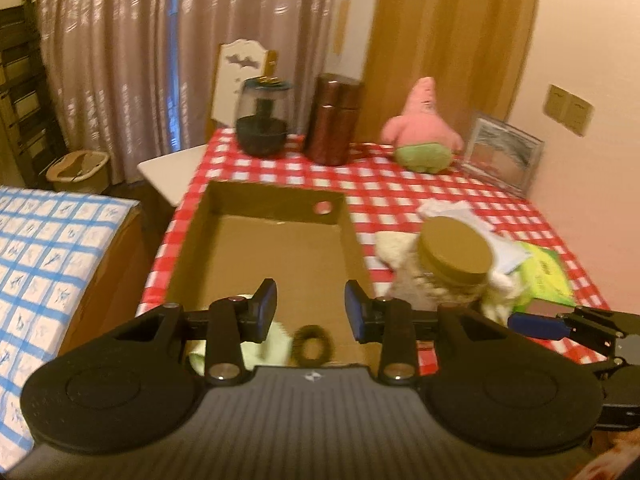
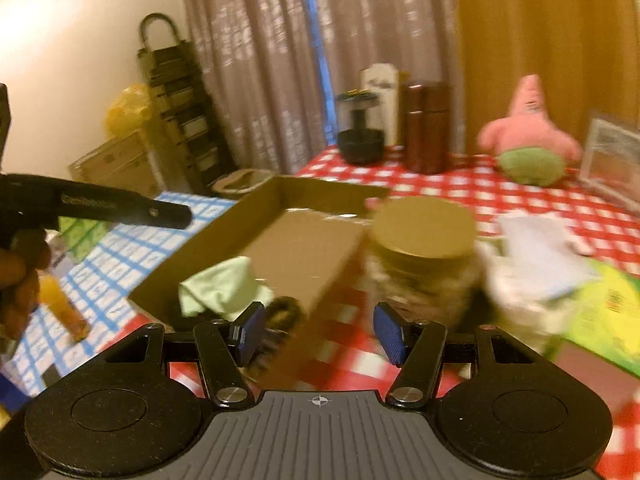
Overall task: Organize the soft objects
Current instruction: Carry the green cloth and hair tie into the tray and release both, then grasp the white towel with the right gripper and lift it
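An open cardboard box [image 1: 276, 248] lies on the red checked table [image 1: 400, 196]. In its near end lie a pale green cloth [image 1: 276, 346] and a dark hair scrunchie [image 1: 312, 346]; both show in the right wrist view, the cloth [image 2: 220, 288] and the scrunchie [image 2: 282, 312]. My left gripper [image 1: 311, 310] is open and empty above the box's near end. My right gripper [image 2: 319, 330] is open and empty over the box's near right corner. A pink star plush [image 1: 422, 128] sits at the table's back. White cloths [image 1: 496, 240] lie right of the box.
A jar with a gold lid [image 1: 454, 264] stands right of the box among the cloths. A dark glass jar [image 1: 262, 118], a brown canister [image 1: 334, 120] and a picture frame [image 1: 502, 154] stand at the back. A green packet [image 1: 548, 276] lies right. A blue checked surface [image 1: 52, 264] lies left.
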`<action>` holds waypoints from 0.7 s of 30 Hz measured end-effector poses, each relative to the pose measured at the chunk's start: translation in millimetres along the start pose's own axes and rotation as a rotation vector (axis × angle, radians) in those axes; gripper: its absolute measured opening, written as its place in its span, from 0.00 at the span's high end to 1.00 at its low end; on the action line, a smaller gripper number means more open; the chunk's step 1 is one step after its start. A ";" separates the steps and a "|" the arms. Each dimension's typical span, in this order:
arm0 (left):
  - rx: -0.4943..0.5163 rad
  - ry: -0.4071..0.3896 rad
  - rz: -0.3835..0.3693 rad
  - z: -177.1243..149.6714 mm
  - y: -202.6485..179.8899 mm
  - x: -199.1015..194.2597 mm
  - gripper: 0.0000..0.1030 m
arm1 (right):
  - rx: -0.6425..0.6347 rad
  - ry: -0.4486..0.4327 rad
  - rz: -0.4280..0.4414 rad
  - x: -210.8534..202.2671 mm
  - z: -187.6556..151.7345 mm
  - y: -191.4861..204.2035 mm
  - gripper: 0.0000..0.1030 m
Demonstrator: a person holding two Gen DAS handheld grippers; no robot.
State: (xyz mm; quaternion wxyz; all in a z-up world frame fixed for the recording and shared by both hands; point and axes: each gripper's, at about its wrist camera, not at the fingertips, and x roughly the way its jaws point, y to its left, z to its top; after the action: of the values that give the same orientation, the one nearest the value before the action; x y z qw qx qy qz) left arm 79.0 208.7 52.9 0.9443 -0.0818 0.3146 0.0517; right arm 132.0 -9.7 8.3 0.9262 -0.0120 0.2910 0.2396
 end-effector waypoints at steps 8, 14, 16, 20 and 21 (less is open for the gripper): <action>0.041 0.007 -0.072 -5.7 -62.9 -0.6 0.64 | 0.039 -0.022 -0.148 -43.8 -6.8 -52.2 0.41; 0.064 0.038 -0.100 -15.8 -101.1 19.8 0.62 | 0.000 -0.007 -0.187 -51.6 -8.5 -83.2 0.41; 0.065 0.048 -0.102 -19.8 -108.7 27.4 0.61 | -0.024 0.000 -0.192 -48.9 -9.2 -90.0 0.41; 0.068 0.081 -0.100 -30.1 -120.3 47.1 0.61 | -0.072 0.019 -0.190 -36.2 -5.5 -102.1 0.41; 0.068 0.091 -0.103 -32.9 -122.6 51.9 0.61 | -0.085 0.025 -0.188 -32.2 -4.6 -103.5 0.41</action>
State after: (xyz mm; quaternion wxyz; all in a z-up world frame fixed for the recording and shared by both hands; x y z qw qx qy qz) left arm 119.3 84.7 10.6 0.9327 -0.0678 0.3540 -0.0112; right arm 153.1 -116.1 9.9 0.9395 -0.0813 0.2897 0.1636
